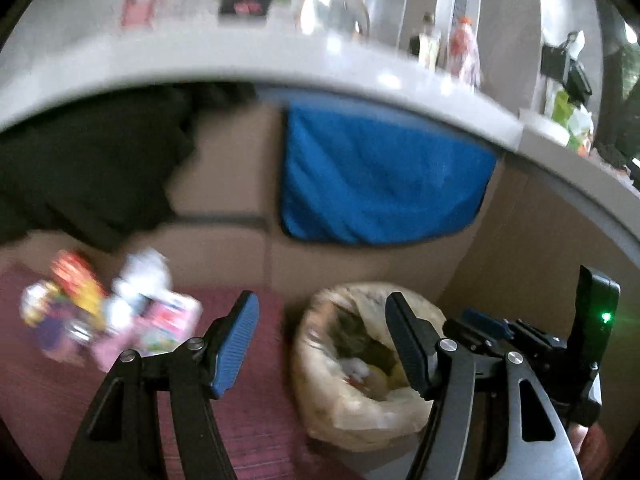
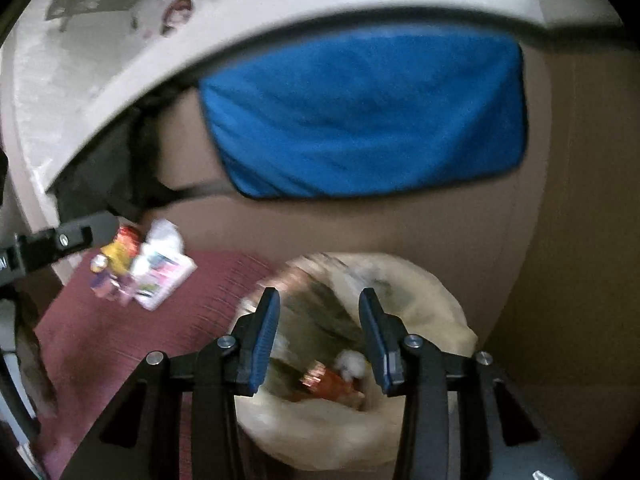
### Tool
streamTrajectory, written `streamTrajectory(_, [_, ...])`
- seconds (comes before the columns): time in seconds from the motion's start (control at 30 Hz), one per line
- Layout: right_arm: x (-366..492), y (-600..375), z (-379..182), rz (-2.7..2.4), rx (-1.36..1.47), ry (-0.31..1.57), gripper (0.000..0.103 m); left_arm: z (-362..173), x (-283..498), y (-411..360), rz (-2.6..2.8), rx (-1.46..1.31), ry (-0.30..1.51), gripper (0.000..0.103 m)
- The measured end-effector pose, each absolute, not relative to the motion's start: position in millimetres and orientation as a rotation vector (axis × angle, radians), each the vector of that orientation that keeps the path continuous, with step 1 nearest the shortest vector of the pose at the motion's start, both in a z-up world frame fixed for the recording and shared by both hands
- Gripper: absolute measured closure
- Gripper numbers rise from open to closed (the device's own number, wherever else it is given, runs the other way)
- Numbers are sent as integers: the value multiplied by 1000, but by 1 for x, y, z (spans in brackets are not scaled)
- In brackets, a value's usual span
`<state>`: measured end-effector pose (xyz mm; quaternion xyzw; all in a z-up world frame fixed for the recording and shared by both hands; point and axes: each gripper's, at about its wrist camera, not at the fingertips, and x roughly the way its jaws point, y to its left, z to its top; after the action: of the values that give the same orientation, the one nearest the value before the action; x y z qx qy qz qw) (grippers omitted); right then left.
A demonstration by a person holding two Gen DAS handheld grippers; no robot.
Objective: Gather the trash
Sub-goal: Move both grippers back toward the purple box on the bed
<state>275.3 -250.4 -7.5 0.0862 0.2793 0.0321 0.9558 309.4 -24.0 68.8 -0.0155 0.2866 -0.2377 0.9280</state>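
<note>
both tongs hang empty with their jaws spread: the right gripper [image 2: 316, 336] sits directly over the mouth of the trash bag [image 2: 432, 300], and the left gripper [image 1: 320, 340] hovers just beside the bag [image 1: 360, 408], over the maroon mat [image 1: 256, 420]. inside the bag lie a reddish wrapper [image 2: 326, 386] and a white crumpled scrap, so this looks like the gap between a drop and the next pick.

further off on the mat, well left of both tongs, a heap of litter [image 1: 108, 312] waits: bright wrappers, a pink-and-white packet [image 2: 160, 276], something white and crumpled, though blur hides exactly what each is. the next move probably calls for swinging a gripper left and down onto that heap. behind everything a blue cloth [image 2: 360, 120] hangs against the brown wall.
</note>
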Motion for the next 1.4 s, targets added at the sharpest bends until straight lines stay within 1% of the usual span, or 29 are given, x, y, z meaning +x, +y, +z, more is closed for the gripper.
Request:
streamTrajectory(0.13, [270, -220, 18, 99, 141, 515, 63, 111, 289, 26, -410, -15, 515, 37])
streamTrajectory(0.3, [277, -180, 44, 152, 151, 482, 63, 149, 271, 75, -327, 44, 432, 37])
streamTrajectory(0.47, [301, -140, 68, 185, 155, 476, 63, 185, 276, 138, -243, 39, 378, 37])
streamTrajectory(0.6, [319, -108, 80, 209, 128, 466, 63, 202, 287, 188, -177, 7, 343, 37])
streamTrajectory(0.73, [341, -75, 78, 233, 87, 472, 62, 200, 306, 230, -126, -12, 333, 37])
streamTrajectory(0.83, [366, -53, 66, 242, 70, 501, 62, 184, 330, 262, -98, -49, 345, 37])
streamTrajectory(0.9, [381, -41, 55, 254, 70, 527, 62, 162, 347, 284, -116, -106, 370, 37])
streamTrajectory(0.97, [393, -29, 44, 263, 64, 555, 62, 136, 361, 299, -168, -169, 411, 31])
streamTrajectory(1.0, [398, -24, 38, 270, 61, 568, 62, 116, 371, 308, -173, -196, 454, 31])
streamTrajectory(1.1, [410, -5, 17, 309, 35, 605, 62, 63, 394, 320, -148, -217, 567, 31])
streamTrajectory(1.23, [420, 18, -6, 357, -26, 632, 62, 10, 409, 327, -140, -281, 643, 31])
streamTrajectory(1.4, [426, 26, -19, 366, -76, 636, 62, -28, 434, 321, -101, -287, 694, 31])
